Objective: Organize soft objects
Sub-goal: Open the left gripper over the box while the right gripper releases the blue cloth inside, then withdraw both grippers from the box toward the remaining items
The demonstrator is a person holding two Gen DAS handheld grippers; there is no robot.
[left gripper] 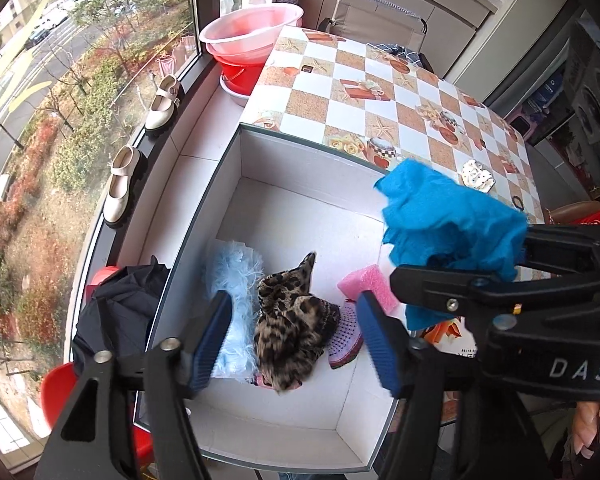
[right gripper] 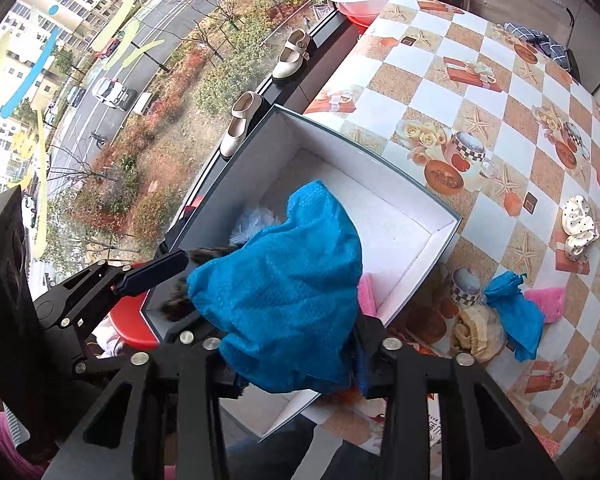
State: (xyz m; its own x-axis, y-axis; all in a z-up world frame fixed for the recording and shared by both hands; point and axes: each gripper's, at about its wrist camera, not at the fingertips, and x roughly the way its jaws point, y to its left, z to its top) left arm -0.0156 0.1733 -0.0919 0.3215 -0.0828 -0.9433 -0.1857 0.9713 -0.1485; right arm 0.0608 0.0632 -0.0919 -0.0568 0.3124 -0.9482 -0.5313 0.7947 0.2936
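Note:
A white-lined box point(left gripper: 300, 168) stands at the near left of the checked table. In it lie a light blue fluffy piece point(left gripper: 230, 276), a leopard-print cloth point(left gripper: 296, 320), a pink sponge point(left gripper: 366, 286) and a pink knitted piece point(left gripper: 346, 336). My left gripper point(left gripper: 296, 344) is open and empty above the box. My right gripper point(right gripper: 288, 364) is shut on a blue cloth point(right gripper: 284, 300) and holds it over the box's right side; the cloth also shows in the left wrist view point(left gripper: 448, 220). On the table lie another blue cloth point(right gripper: 516, 312), a beige piece point(right gripper: 476, 336), a pink fluffy piece point(right gripper: 548, 300) and a white dotted scrunchie point(right gripper: 578, 224).
The checked table point(right gripper: 480, 80) runs to the back right. Pink and red basins point(left gripper: 252, 40) stand on the window ledge at the back. Two cream shoes point(left gripper: 124, 184) rest on the sill. A dark garment point(left gripper: 120, 308) lies on a red stool left of the box.

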